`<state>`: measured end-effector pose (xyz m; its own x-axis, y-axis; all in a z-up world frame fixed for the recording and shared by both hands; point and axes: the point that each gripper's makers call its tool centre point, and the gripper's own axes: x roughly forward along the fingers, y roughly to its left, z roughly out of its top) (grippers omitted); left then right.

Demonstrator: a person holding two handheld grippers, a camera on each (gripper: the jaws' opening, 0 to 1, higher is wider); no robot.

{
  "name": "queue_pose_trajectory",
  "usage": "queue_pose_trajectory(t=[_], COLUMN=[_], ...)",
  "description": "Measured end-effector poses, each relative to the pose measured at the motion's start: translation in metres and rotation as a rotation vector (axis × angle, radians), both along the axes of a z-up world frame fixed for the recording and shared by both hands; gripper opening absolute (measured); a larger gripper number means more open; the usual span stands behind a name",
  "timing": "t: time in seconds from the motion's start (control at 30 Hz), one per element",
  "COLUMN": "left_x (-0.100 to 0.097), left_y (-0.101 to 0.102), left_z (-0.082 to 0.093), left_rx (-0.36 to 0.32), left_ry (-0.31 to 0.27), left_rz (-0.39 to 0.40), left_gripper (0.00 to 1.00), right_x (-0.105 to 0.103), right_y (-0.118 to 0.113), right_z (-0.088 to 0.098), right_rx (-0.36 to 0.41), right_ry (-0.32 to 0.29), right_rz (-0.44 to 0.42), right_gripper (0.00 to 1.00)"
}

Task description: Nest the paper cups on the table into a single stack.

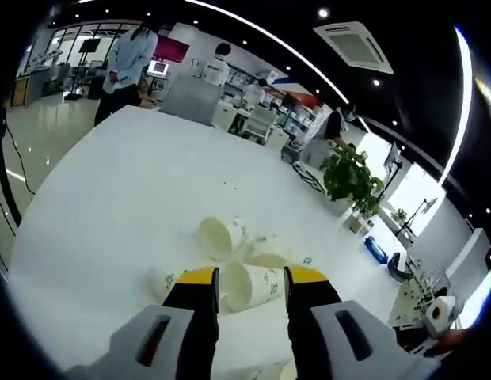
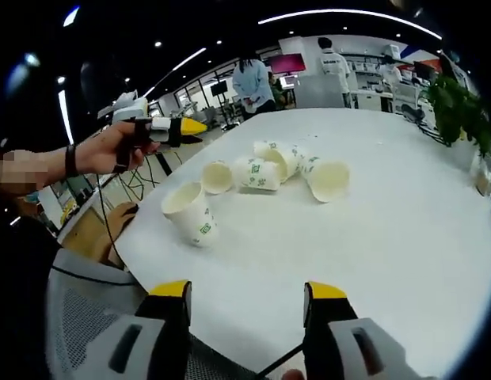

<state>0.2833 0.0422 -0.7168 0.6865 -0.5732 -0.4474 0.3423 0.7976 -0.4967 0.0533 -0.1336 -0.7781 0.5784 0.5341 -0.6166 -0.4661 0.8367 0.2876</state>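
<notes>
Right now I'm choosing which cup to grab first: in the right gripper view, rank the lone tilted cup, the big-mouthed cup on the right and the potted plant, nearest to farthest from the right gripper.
1. Lone tilted cup, left of centre, closest to the right gripper.
2. Big-mouthed cup, right end of the cluster.
3. Potted plant, beyond the table's far right edge.

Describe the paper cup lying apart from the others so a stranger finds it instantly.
In the right gripper view, start at the white table and find the cluster of paper cups. Nearer the table's edge lies a lone paper cup, on its side, touching none of the others.
</notes>
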Motion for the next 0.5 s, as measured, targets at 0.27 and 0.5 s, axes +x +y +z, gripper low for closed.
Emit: queue_pose_trajectory(t=[0.27,0.5], left_x=[0.035,0.064], left_y=[-0.025,-0.035], left_z=[-0.021,-0.042], left_rx=[-0.002,0.011], left_ry=[0.051,0.104], left_rz=[-0.022,-0.02], left_gripper=[0.29,0.3], right_x=[0.003,0.003], right_y=[-0.007,-0.007], right_z=[-0.007,-0.007], right_rx=[0.004,0.008], right_ry=[0.018,0.028], right_rz=[-0.027,-0.034], right_gripper=[0.56,0.56])
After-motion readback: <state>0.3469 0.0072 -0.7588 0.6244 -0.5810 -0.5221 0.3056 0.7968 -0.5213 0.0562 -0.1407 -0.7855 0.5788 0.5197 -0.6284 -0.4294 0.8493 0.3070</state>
